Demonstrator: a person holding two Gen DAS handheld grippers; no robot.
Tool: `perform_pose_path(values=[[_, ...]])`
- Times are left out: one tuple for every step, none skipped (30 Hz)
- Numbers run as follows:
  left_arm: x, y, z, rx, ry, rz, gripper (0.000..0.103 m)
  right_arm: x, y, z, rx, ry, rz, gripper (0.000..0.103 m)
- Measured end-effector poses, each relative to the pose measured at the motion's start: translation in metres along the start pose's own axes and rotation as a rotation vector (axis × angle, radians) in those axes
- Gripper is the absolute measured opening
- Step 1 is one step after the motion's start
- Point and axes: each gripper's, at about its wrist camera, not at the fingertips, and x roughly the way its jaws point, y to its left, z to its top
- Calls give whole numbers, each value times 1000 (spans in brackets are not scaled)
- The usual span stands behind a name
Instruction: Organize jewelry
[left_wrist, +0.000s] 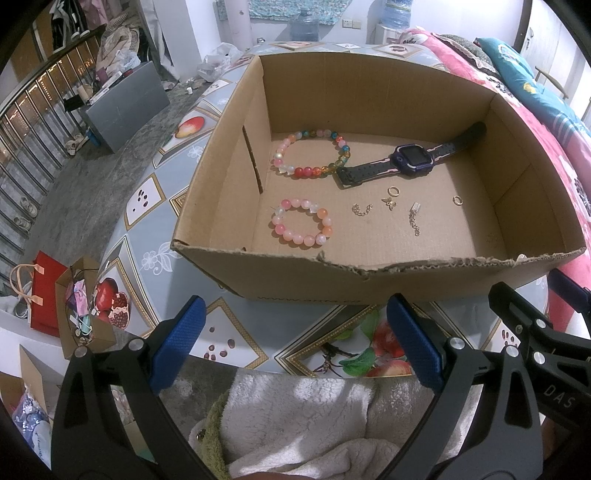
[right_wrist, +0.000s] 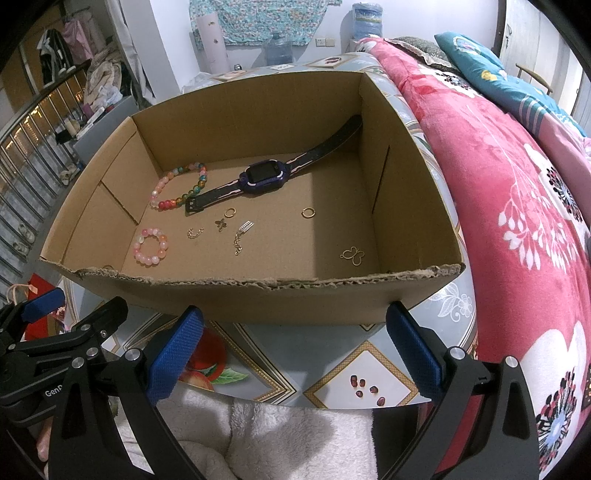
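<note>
Low in each wrist view, the left gripper (left_wrist: 295, 339) and the right gripper (right_wrist: 295, 343) stand spread wide with nothing between their blue pads, both short of the open brown cardboard box (left_wrist: 369, 275) on the fruit-patterned tablecloth (right_wrist: 369, 369). Inside, at centre frame, lie a purple smartwatch with a black strap (left_wrist: 412, 157), a multicoloured bead bracelet (left_wrist: 312, 154) touching its strap end, a smaller pink bead bracelet (left_wrist: 302, 226) nearer, two gold rings (left_wrist: 393, 190), short chain pieces (left_wrist: 414, 219), and a gold butterfly outline charm (right_wrist: 352, 255) at lower right.
</note>
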Motion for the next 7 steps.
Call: perform_pose_path(values=[[0, 0, 0, 0, 1, 0, 95, 0, 0, 0, 0, 0, 0, 97], [0, 0, 0, 0, 1, 1, 95, 0, 0, 0, 0, 0, -1, 97], [0, 0, 0, 0, 2, 1, 95, 0, 0, 0, 0, 0, 0, 97], [0, 0, 0, 1, 2, -1, 95, 0, 0, 0, 0, 0, 0, 97], [0, 0, 0, 0, 2, -1, 95, 0, 0, 0, 0, 0, 0, 97], [0, 0, 0, 0, 2, -1, 95, 0, 0, 0, 0, 0, 0, 97], [-1, 0, -1, 0, 2, -1, 95, 0, 0, 0, 1, 0, 0, 97]])
